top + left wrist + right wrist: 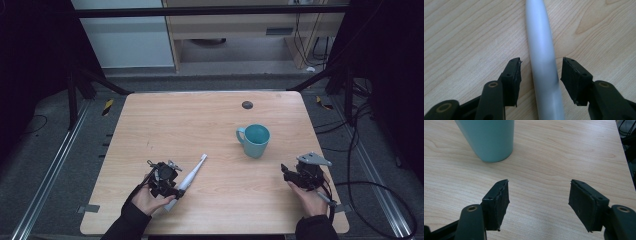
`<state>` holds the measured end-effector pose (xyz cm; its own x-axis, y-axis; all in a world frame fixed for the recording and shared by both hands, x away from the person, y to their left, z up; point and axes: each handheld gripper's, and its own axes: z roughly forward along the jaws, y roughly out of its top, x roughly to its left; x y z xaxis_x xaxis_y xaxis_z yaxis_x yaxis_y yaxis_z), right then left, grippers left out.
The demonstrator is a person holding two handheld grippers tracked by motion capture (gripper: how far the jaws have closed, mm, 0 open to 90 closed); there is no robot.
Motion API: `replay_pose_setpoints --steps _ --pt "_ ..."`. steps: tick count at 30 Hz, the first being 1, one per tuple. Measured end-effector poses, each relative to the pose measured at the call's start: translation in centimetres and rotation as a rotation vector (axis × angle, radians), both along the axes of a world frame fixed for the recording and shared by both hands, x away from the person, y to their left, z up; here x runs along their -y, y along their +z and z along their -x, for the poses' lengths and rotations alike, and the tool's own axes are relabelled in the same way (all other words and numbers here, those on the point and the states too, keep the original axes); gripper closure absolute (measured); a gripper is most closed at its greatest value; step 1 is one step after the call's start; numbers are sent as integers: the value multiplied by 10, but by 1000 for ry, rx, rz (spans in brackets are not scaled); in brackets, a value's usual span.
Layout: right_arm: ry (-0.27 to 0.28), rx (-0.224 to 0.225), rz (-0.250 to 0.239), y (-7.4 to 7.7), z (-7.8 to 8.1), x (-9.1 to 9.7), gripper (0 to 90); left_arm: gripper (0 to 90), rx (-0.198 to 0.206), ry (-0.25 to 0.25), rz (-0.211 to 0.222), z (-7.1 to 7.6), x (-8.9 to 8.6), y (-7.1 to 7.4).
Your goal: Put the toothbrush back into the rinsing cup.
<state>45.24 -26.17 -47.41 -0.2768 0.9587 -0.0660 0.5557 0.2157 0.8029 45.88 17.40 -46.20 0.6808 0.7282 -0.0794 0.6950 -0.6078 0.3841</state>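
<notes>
My left hand-held gripper (541,72) straddles the smooth white toothbrush (543,62), jaws apart. My right hand-held gripper (537,202) gapes over the woodgrain desk (564,157) near the teal mug (489,137).

Teal mug (254,140), white toothbrush (189,176), black tongs (541,78), pale wood-grain table (210,120)

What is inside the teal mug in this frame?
From the high view, the teal mug shows only its teal inner wall; nothing pokes above the rim. Its bottom is hidden by the near wall, so contents low down cannot be ruled out.
</notes>
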Motion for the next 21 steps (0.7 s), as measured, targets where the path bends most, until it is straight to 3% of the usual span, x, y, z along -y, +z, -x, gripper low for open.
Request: replay_pose_setpoints --steps 15,21 --pt "2 -4 5 0 0 0 330 617 -44 -4 -53 -5 10 -5" --pt "0 -9 8 -1 -1 0 331 653 -44 0 -67 -6 11 -4"
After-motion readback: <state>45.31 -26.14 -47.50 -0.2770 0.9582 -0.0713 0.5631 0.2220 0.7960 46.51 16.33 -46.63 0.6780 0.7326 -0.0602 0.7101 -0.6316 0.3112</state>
